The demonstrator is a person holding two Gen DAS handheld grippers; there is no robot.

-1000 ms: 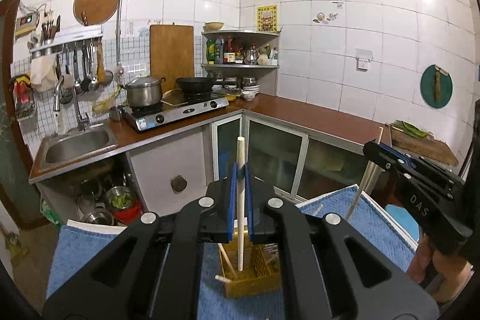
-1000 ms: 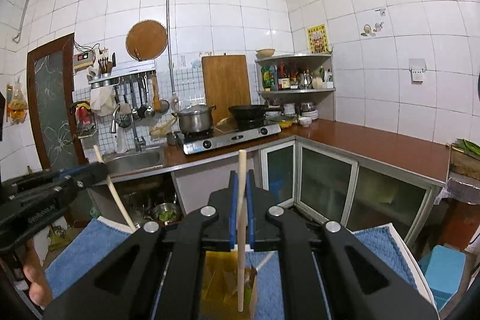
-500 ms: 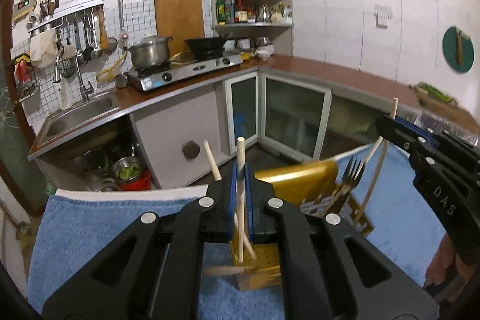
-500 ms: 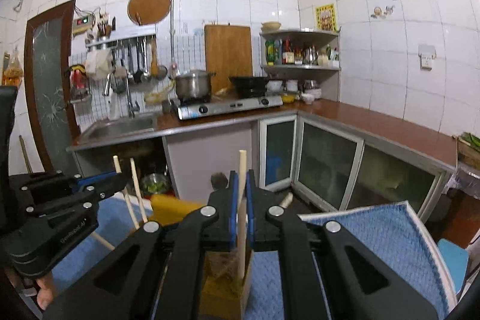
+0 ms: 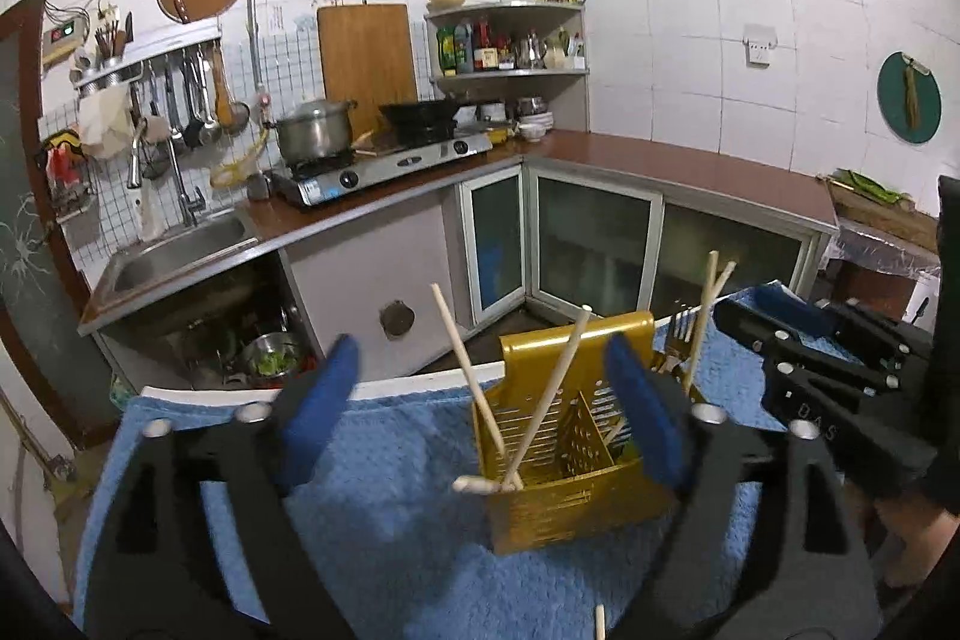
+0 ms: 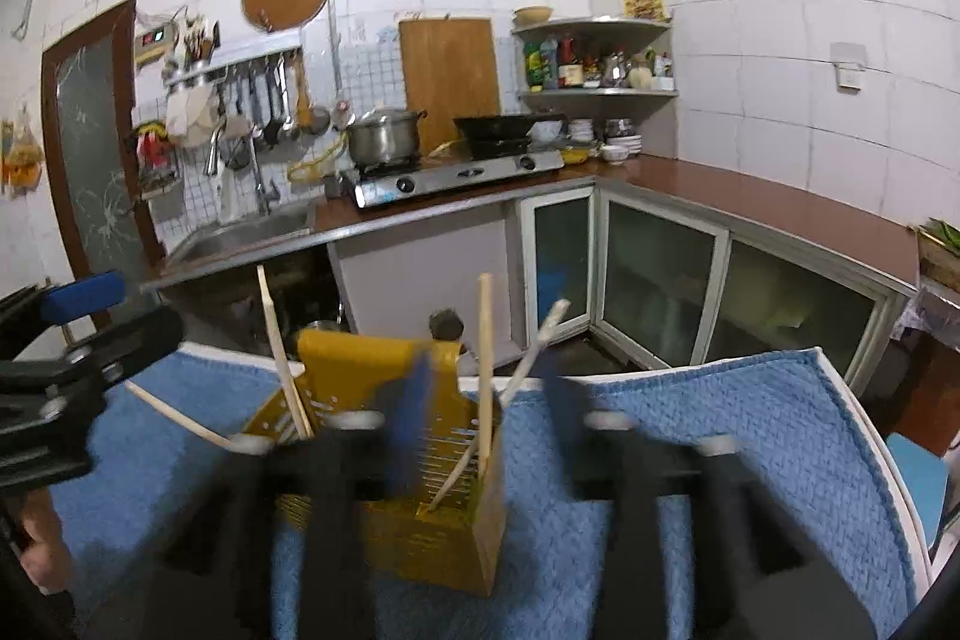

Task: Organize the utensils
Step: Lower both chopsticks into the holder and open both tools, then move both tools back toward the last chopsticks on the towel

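A yellow slotted utensil holder [image 5: 576, 508] [image 6: 420, 544] stands on a blue towel [image 5: 390, 520] [image 6: 720, 430]. My left gripper [image 5: 480, 400] hangs just above it, its jaws opening wide with nothing pressed between the pads. Two wooden chopsticks [image 5: 474, 388] lean crossed in the holder's near compartment. My right gripper [image 6: 486, 418] is blurred and its jaws are opening; a chopstick [image 6: 485, 340] stands free between them, resting in the holder. More chopsticks [image 5: 705, 304] and a fork [image 5: 675, 334] stick out of the far side. Each gripper shows in the other's view, the right gripper [image 5: 810, 376] and the left gripper [image 6: 78, 346].
Beyond the towel's white table edge [image 5: 420, 385] are a kitchen counter with a sink [image 5: 180, 250], a gas stove [image 5: 384, 166] with a pot and a wok, and glass cabinet doors [image 5: 588, 244]. A loose chopstick tip [image 5: 599, 622] pokes up at the bottom.
Both grippers came down toward the yellow holder. Each was shut on an upright chopstick; both have let go, the jaws have spread, and the chopsticks sit in the holder.
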